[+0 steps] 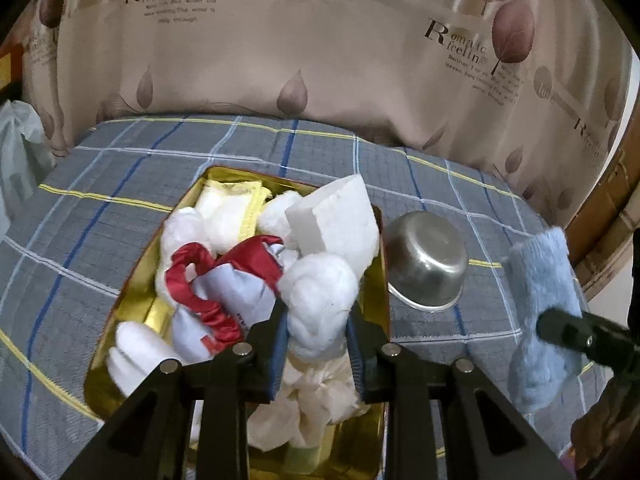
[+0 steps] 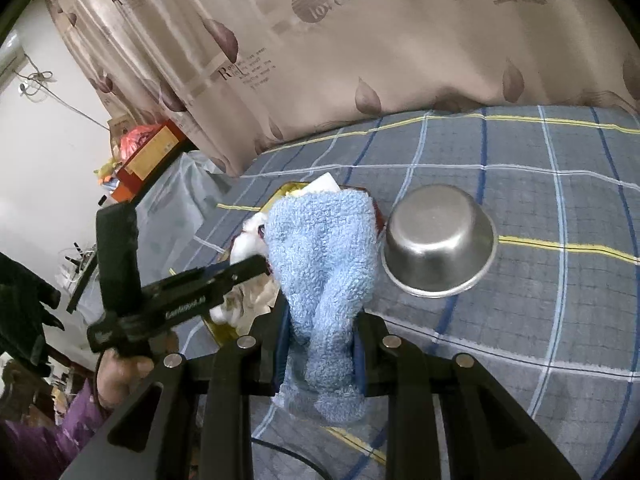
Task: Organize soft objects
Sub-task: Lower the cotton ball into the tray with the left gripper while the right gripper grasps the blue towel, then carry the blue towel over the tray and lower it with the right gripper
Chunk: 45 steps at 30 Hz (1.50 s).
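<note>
Checked bedding carries a gold tin (image 1: 132,312) of soft things, where the left gripper (image 1: 316,320) seemingly pinches a cotton wad (image 1: 318,292), while the right gripper (image 2: 322,344) clamps a blue towel (image 2: 324,256) bound for it.

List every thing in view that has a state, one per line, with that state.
gold tin: open, piled with soft items
metal bowl: upside down on the checked sheet, beside the tin
blue towel: lifted, hanging bunched from the right gripper
cotton wad: in the tin, between the left fingers
right gripper: shut on the towel
left gripper: shut on the wad
</note>
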Motion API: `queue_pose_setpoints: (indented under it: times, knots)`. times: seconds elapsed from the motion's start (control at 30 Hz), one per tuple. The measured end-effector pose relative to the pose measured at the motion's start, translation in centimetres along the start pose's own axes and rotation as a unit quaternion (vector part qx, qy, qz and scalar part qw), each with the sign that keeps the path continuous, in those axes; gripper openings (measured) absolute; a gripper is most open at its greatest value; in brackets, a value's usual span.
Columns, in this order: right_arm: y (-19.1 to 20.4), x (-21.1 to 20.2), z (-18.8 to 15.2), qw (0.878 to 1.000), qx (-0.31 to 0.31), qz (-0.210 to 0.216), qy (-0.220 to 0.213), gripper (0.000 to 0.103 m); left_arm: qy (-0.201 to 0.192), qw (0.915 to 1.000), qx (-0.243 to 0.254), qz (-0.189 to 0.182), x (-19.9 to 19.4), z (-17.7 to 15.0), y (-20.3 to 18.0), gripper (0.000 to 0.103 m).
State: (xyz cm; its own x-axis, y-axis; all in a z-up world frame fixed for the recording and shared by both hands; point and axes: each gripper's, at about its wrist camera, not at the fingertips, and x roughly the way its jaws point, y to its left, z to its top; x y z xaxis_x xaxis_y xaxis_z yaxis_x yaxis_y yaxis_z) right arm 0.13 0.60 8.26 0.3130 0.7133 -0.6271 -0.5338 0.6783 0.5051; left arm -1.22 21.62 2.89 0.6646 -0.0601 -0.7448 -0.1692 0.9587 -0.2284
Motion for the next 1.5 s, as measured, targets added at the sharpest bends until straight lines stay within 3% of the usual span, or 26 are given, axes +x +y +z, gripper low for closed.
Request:
queue_pose_setpoints:
  times: [0.23, 0.47, 0.57, 0.77, 1.17, 1.3, 1.5]
  knots:
    - [-0.1, -0.3, -0.5, 1.0, 0.001, 0.002, -0.003, 0.023, 0.019, 0.9996, 0.016, 0.01, 1.7, 0.3, -0.5, 0.035]
    - [0.0, -0.3, -0.7, 1.0, 0.0, 0.001, 0.002, 0.024, 0.018, 0.9938, 0.074, 0.081, 1.9, 0.0, -2.4, 0.044]
    - [0.1, -0.4, -0.6, 1.0, 0.002, 0.0, 0.001, 0.024, 0.005, 0.9926, 0.088, 0.084, 0.9, -0.1, -3.0, 0.049]
    - [0.8, -0.8, -0.4, 1.0, -0.001, 0.004, -0.004, 0.024, -0.029, 0.996, 0.037, 0.076, -3.0, 0.0, -1.5, 0.05]
    - [5.8, 1.6, -0.4, 0.998, -0.024, 0.05, 0.016, 0.026, -0.059, 0.9851, -0.037, 0.157, -11.4, -5.6, 2.7, 0.05]
    - [8.0, 3.9, 0.2, 0.997, -0.03, 0.06, 0.022, 0.026, -0.066, 0.9831, -0.044, 0.165, -12.1, -6.8, 3.5, 0.051]
    - [10.9, 7.7, 0.9, 0.997, -0.067, 0.029, 0.021, 0.027, -0.067, 0.986, -0.054, 0.143, -12.1, -7.0, 4.4, 0.051]
